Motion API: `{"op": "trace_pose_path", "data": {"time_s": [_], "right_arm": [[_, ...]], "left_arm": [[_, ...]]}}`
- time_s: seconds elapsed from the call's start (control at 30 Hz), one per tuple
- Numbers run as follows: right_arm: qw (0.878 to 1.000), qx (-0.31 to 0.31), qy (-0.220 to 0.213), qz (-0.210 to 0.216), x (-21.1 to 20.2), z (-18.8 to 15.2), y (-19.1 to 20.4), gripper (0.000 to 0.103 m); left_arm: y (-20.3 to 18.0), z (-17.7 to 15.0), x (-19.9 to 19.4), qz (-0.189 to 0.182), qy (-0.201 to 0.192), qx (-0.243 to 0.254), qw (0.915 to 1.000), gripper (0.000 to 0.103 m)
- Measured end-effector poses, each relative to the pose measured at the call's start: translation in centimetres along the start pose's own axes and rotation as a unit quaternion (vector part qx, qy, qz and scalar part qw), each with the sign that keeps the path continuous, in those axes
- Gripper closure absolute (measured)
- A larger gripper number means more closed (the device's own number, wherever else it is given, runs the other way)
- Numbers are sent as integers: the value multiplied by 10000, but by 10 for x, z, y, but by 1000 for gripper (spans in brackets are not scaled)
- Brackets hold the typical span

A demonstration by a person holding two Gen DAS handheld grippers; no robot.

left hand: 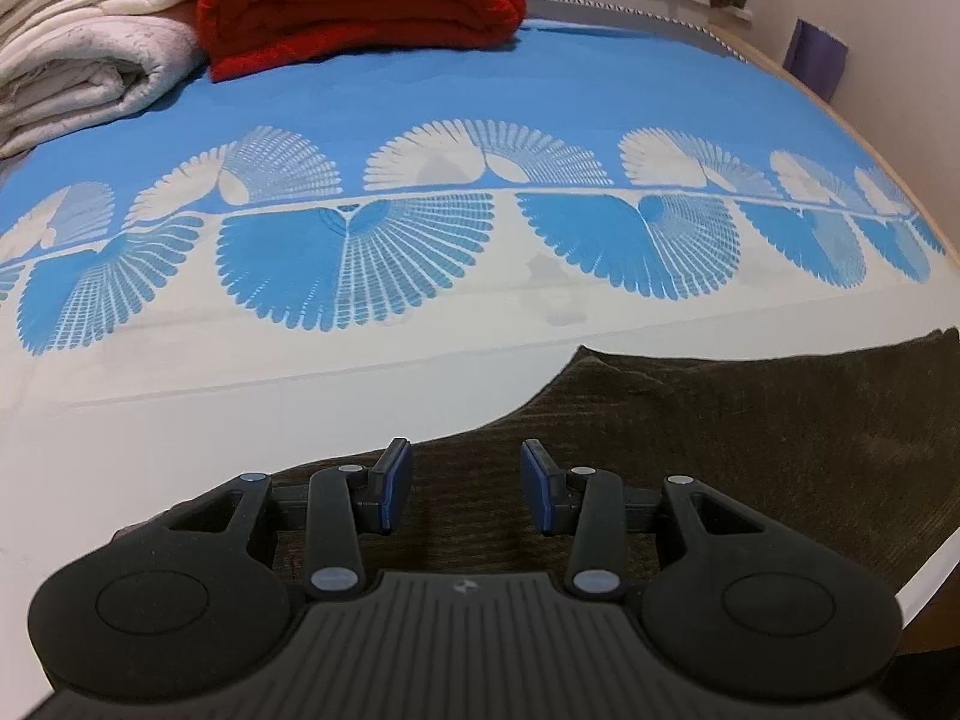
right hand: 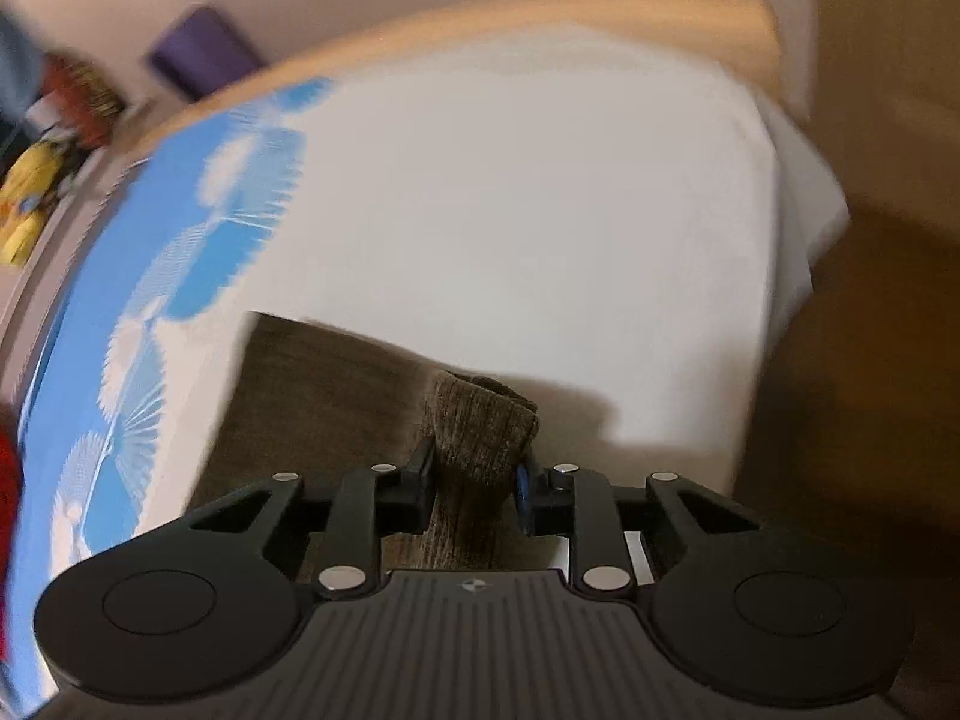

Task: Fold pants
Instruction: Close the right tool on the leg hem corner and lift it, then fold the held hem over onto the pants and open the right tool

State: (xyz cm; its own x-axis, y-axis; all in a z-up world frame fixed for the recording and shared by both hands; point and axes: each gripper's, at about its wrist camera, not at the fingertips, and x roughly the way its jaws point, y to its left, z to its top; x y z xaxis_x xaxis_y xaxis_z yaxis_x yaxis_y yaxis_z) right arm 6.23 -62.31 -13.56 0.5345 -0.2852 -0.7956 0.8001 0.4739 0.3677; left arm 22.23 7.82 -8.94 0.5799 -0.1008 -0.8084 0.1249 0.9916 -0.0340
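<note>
Right hand-held gripper (right hand: 474,495) pinches a bunched pants (right hand: 474,426) edge near the bed (right hand: 540,192) corner; left hand-held gripper (left hand: 467,489) hovers open. Carry the fold over evenly.

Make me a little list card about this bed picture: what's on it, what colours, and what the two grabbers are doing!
surface: bed sheet, blue and white fan pattern
pants: brown pants, lying on the sheet
left gripper: jaws apart over the pants, nothing pinched
right gripper: pinching a bunched fold of the pants
far end: red blanket beside folded white blankets
right view: blurred
</note>
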Motion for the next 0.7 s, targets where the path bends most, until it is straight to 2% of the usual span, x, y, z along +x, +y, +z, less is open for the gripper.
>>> {"op": "trace_pose_path", "data": {"time_s": [0.07,0.1,0.13,0.2,0.27,0.3,0.37,0.43,0.5,0.57,0.6,0.7], "right_arm": [[9958,-779,-490,23,-24,-8,36,78],[9892,-1221,-809,72,-42,-18,58,78],[9822,-1560,-1043,121,-56,-28,74,78],[9595,-2335,-1553,271,-88,-61,114,78],[9273,-3066,-2071,566,-121,-109,150,78],[9068,-3437,-2312,788,-139,-141,168,78],[8733,-3973,-2556,1195,-165,-199,194,79],[8338,-4551,-2669,1626,-186,-265,215,79],[7943,-5100,-2592,2044,-196,-328,229,79],[7479,-5758,-2279,2390,-193,-392,237,77],[7288,-6053,-1948,2539,-187,-420,238,74],[6762,-6854,-450,2662,-161,-488,233,71]], "left_arm": [[7,-1,-5,-35,-43,-69,10000,59],[11,-1,-8,-53,-70,-104,9999,59],[16,-1,-11,-64,-99,-135,9998,59],[26,-2,-17,-77,-158,-222,9996,59],[36,-4,-23,-77,-194,-331,9992,59],[41,-6,-27,-76,-213,-390,9990,59],[51,-9,-33,-80,-239,-454,9987,59],[60,-14,-38,-59,-245,-480,9985,59],[70,-20,-44,-41,-257,-520,9983,59],[82,-26,-49,-16,-246,-586,9980,59],[88,-29,-51,-3,-242,-639,9977,59],[108,-35,-58,15,-252,-824,9963,59]]}}
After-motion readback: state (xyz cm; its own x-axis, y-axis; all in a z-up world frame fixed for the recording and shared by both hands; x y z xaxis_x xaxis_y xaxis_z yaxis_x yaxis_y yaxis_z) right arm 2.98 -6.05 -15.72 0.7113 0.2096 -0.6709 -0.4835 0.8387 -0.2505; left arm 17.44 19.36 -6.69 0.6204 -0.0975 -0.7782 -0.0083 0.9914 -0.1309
